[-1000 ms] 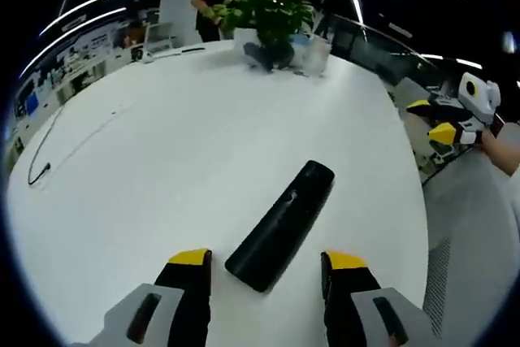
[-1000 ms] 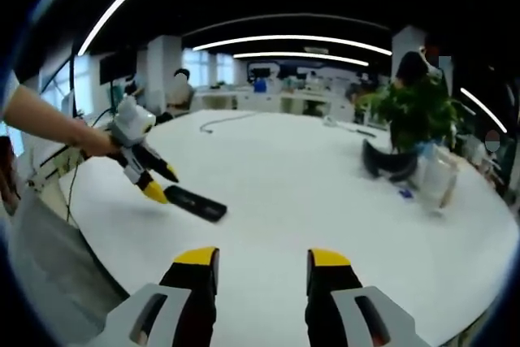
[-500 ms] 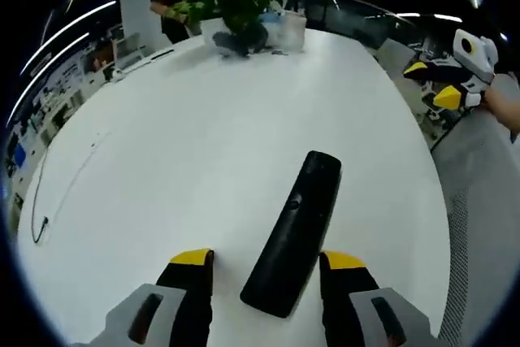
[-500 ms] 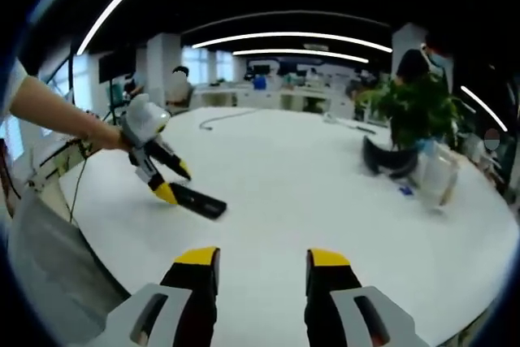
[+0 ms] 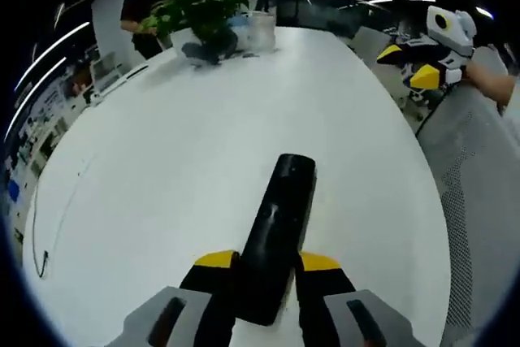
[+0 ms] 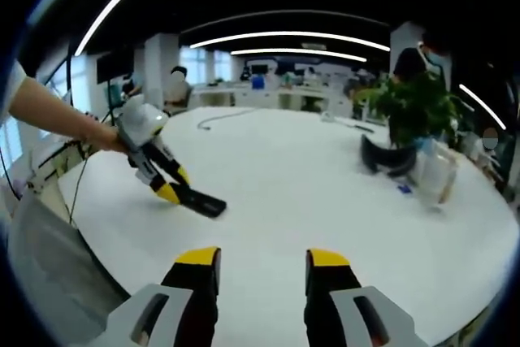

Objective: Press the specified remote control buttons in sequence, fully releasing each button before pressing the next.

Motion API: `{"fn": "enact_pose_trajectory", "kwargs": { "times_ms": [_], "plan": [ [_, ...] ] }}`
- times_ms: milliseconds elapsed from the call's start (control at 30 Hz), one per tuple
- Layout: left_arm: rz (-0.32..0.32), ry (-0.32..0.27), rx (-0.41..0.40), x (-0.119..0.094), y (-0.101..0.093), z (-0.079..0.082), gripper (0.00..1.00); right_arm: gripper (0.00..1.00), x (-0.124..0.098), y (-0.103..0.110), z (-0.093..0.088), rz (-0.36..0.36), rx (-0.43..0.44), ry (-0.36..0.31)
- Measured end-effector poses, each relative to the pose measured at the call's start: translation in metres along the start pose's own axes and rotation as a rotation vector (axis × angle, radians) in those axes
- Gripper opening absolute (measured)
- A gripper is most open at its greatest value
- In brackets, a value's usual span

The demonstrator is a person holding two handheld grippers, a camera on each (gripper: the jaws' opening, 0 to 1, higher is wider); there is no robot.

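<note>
One remote control (image 5: 279, 233), two claws (image 5: 266, 264) (image 6: 263, 259), one potted plant (image 6: 414, 111), one white table (image 6: 309, 176), one cable (image 5: 41, 225)

Round white table (image 6: 309, 176); potted plant (image 6: 414, 111) at far edge; ceiling light strips (image 6: 292, 38); office desks (image 6: 276, 99) beyond.

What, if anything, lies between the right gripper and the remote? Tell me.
Nothing visible. In the right gripper view, bare white table runs from the right gripper to the remote. The left gripper is closed on the remote's far end, on its other side.
</note>
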State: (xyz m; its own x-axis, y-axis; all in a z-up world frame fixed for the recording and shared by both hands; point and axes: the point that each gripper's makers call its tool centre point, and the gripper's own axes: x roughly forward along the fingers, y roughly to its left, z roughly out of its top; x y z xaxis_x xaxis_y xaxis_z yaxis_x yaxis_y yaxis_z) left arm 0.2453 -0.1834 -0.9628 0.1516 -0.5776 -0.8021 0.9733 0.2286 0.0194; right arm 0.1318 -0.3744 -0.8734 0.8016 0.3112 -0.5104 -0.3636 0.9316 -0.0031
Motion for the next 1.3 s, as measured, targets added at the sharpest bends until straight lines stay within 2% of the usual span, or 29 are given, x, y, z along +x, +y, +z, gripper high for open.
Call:
{"fn": "enact_pose_trajectory", "kwargs": {
  "times_ms": [100,133,467,567,800,1300],
  "plan": [
    [-0.014,-0.001,-0.021,0.0,-0.002,-0.001,0.25,0.39,0.0,0.0,0.0,0.001,-0.001,0.002],
    [-0.019,0.001,0.006,-0.001,-0.004,-0.001,0.25,0.39,0.0,0.001,-0.001,0.002,-0.003,0.005],
    [-0.038,0.023,0.026,-0.004,-0.017,-0.005,0.24,0.38,0.001,0.001,-0.001,0.007,-0.001,0.008],
    [-0.06,0.038,0.065,-0.005,-0.026,-0.006,0.24,0.38,0.001,0.002,-0.001,0.01,-0.004,0.01],
    [-0.06,0.045,0.062,-0.007,-0.037,-0.009,0.24,0.37,0.001,0.003,-0.002,0.018,-0.004,0.015],
    [-0.056,0.143,0.085,-0.009,-0.056,-0.016,0.24,0.36,0.002,0.008,-0.007,0.04,-0.011,0.039]
  ]
}}
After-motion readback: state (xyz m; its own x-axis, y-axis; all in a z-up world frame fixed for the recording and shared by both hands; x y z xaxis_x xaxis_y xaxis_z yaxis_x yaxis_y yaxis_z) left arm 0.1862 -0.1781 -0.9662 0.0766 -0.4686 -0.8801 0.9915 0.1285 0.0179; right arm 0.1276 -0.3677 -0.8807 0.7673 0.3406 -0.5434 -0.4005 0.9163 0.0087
